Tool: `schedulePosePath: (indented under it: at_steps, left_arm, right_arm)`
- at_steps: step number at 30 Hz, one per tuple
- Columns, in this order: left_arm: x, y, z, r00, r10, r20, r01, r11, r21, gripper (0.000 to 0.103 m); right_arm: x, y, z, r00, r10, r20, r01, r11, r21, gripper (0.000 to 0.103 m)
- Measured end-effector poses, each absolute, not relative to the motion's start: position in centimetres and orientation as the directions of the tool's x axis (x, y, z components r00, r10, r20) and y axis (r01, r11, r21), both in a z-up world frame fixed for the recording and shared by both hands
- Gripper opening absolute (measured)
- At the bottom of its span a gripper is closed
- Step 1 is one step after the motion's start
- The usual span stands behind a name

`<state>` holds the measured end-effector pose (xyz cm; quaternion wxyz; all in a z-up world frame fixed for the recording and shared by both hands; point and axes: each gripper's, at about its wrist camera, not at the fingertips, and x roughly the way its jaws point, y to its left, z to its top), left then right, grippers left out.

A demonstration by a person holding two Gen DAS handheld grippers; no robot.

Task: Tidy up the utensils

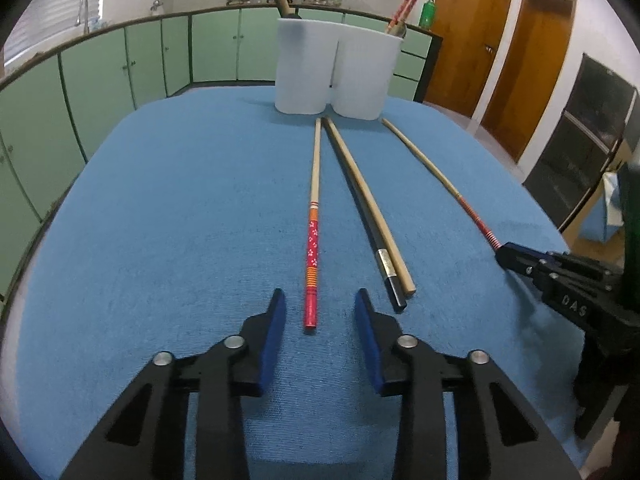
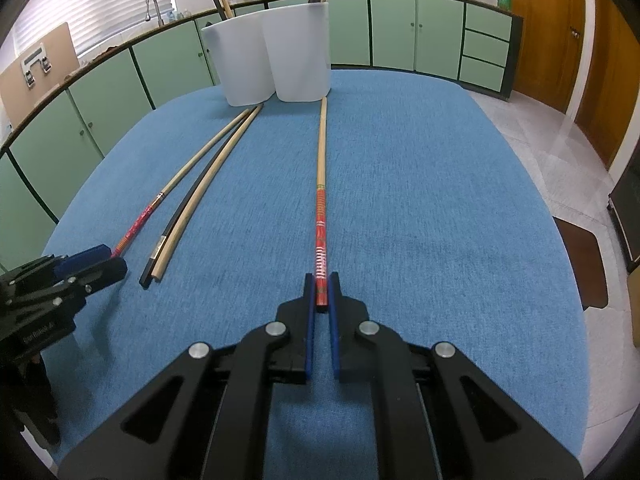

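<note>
Blue cloth (image 1: 180, 200), kitchen behind. Floral chopstick (image 1: 313, 256) lies at 12 o'clock between your spread left gripper (image 1: 320, 312) — light, stiff, slick; take its painted end. Right gripper (image 2: 322, 294) clamps striped chopstick (image 2: 321, 216).

Left tool (image 1: 320, 304): jaws apart, flowered red chopstick (image 1: 313, 264) lies in the gap, pads clear of it on both sides. Just right of it the black chopstick (image 1: 390, 270) and plain wooden chopstick (image 1: 372, 200) lie side by side, blocking a sideways pass. Blue surface (image 1: 180, 220) to its left bare, open lane. Straight ahead two white holders (image 1: 306, 68) stand touching, closing the far end. Right tool (image 2: 320, 292) clamped on striped red chopstick (image 2: 321, 216); bare surface to its right, free.
</note>
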<state>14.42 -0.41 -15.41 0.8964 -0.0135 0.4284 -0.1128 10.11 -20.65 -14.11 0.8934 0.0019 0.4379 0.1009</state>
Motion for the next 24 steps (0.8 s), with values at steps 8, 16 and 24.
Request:
schedulePosePath:
  at_steps: [8, 16, 24]
  left_arm:
    - [14.4, -0.2, -15.4, 0.61, -0.153, -0.777, 0.142, 0.986, -0.082, 0.007]
    - [14.4, 0.4, -14.4, 0.603, -0.177, -0.778, 0.14, 0.983, -0.115, 0.006]
    - [13.4, 0.7, -10.1, 0.652, -0.179, -0.737, 0.174, 0.981, -0.084, 0.006]
  right_arm:
    - [10.0, -20.2, -14.1, 0.602, 0.157, -0.783, -0.183, 0.981, 0.055, 0.005]
    - [9.4, -20.9, -12.9, 0.624, 0.198, -0.756, -0.19, 0.977, 0.099, 0.005]
    - [8.7, -21.4, -8.6, 0.694, 0.203, -0.691, -0.211, 0.975, 0.075, 0.005]
